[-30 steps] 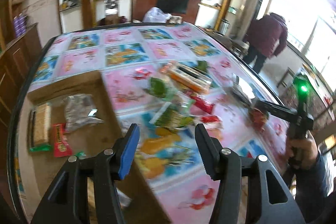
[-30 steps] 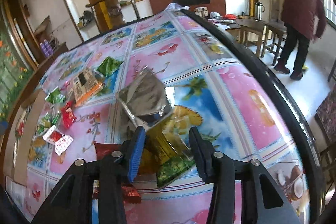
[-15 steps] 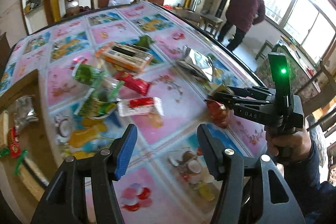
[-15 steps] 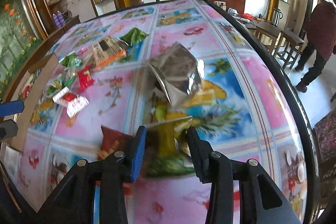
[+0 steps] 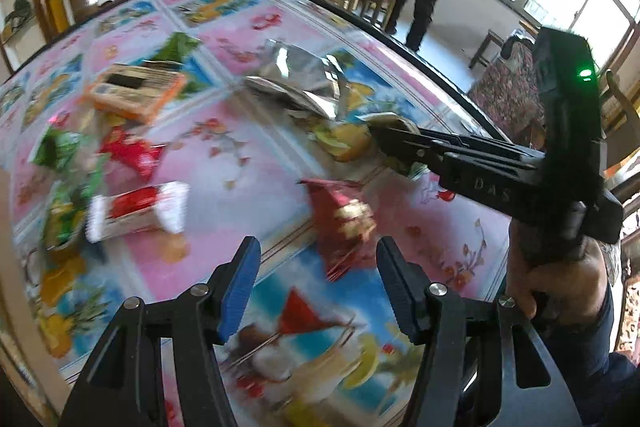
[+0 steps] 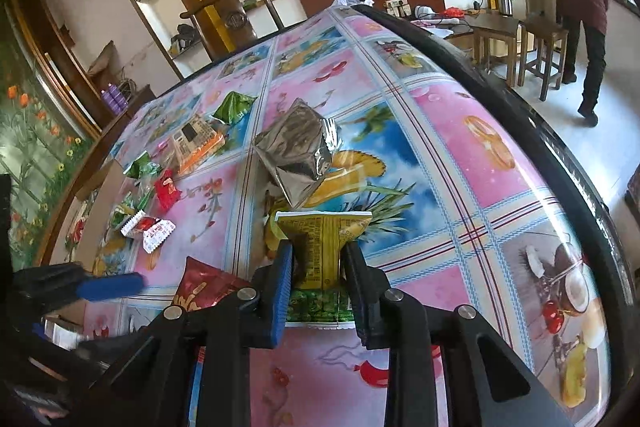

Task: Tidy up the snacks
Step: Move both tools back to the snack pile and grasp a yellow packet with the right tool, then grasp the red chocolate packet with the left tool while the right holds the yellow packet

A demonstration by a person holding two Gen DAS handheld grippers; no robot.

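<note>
Right tool (image 6: 316,267) closing on yellow-green snack pouch (image 6: 322,239); prob light, crinkly, slippery; pinch mid-body; left tool (image 5: 316,281) open, empty.

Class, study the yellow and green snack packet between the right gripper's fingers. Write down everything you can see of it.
The yellow and green snack packet is a flat, glossy pouch, foil or plastic by its look. Its yellow part carries small printed text, and its lower end has a green pattern. It stands tilted up off the table, top seam uppermost. The right gripper is closing on its middle, pinching it narrow there. A silver bag lies just behind it; whether they touch is unclear.
</note>
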